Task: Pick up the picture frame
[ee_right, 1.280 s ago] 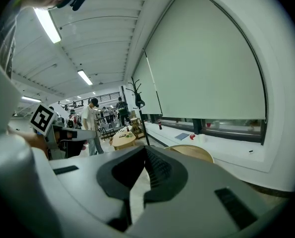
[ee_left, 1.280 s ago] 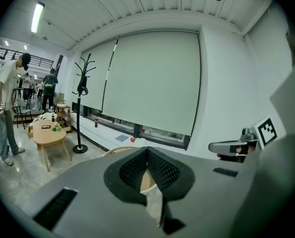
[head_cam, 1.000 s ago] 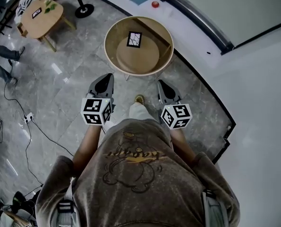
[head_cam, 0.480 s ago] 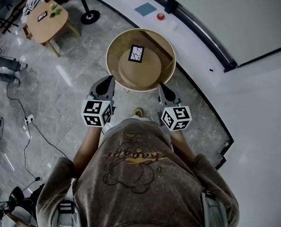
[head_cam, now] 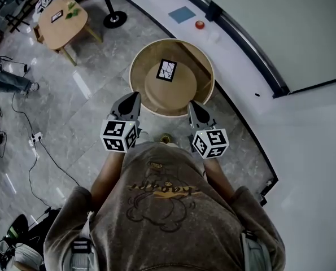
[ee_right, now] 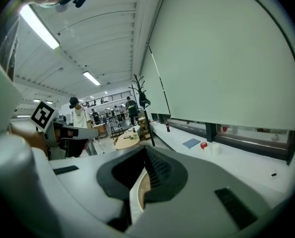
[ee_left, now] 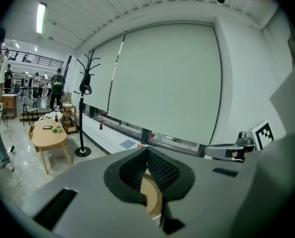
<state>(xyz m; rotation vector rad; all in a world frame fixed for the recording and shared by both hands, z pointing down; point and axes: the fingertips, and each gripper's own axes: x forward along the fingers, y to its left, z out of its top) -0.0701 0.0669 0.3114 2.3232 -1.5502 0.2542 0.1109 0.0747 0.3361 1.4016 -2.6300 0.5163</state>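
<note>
A small black picture frame point(head_cam: 167, 70) with a white cracked-line picture lies on the upper tier of a round wooden table point(head_cam: 139, 89). In the head view my left gripper point(head_cam: 135, 96) reaches the table's near left rim with its jaws shut and nothing in them. On the near right rim sits my right gripper point(head_cam: 191, 105), likewise shut and empty. Both stay short of the frame. In the left gripper view the shut gripper point(ee_left: 147, 150) hides all but a sliver of tabletop point(ee_left: 151, 196). The same holds in the right gripper view for the gripper point(ee_right: 146, 151), where a strip of table point(ee_right: 142, 186) shows.
A black coat stand point(head_cam: 114, 19) and a low oval wooden table point(head_cam: 63, 20) stand at the far left on the marble floor. A raised white ledge point(head_cam: 235, 44) with a red object point(head_cam: 200, 24) and a blue pad point(head_cam: 182, 14) curves behind the round table. Cables point(head_cam: 29, 151) trail on the left.
The person has walked toward the round table. Both shut grippers now reach its near rim, where a second ago they were well short of it.
</note>
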